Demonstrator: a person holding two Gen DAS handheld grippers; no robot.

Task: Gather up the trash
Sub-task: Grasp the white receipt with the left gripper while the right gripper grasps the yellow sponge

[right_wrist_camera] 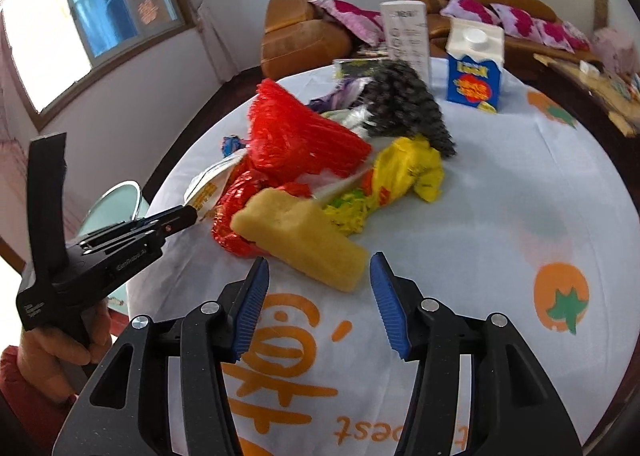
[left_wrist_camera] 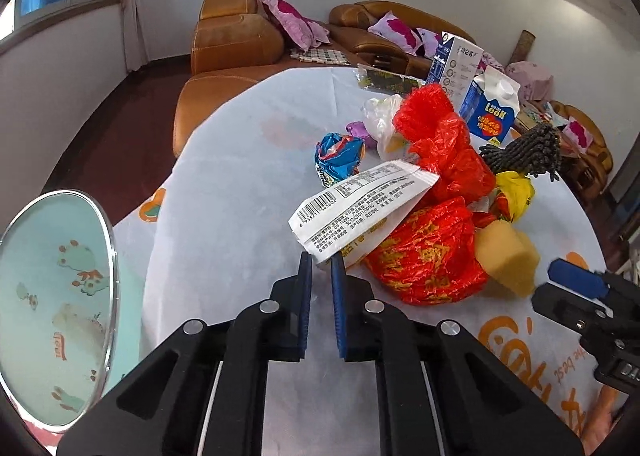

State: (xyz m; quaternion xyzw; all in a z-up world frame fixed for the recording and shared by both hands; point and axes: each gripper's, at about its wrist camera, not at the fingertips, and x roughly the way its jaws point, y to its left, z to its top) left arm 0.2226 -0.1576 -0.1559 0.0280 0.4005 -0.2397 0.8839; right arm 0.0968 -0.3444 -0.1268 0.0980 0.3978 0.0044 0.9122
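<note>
A white snack wrapper [left_wrist_camera: 360,207] with a barcode sticks up from the trash pile, and my left gripper [left_wrist_camera: 322,260] is shut on its lower corner. The right wrist view shows that grip from the side, with the wrapper [right_wrist_camera: 204,183] at the tips of the left gripper [right_wrist_camera: 188,215]. My right gripper [right_wrist_camera: 319,262] stands open, and the near end of a yellow sponge [right_wrist_camera: 304,236] lies just ahead of its tips, untouched. Red plastic bags [left_wrist_camera: 432,252], a yellow bag [right_wrist_camera: 408,171] and a blue crumpled wrapper [left_wrist_camera: 340,153] lie heaped behind.
A round bin with a teal patterned liner [left_wrist_camera: 52,308] stands at the table's left edge. A blue milk carton [left_wrist_camera: 492,103], a tall white carton [left_wrist_camera: 456,59] and a dark knobbly cloth [left_wrist_camera: 524,151] sit at the back of the white tablecloth [left_wrist_camera: 240,175]. Brown sofas lie beyond.
</note>
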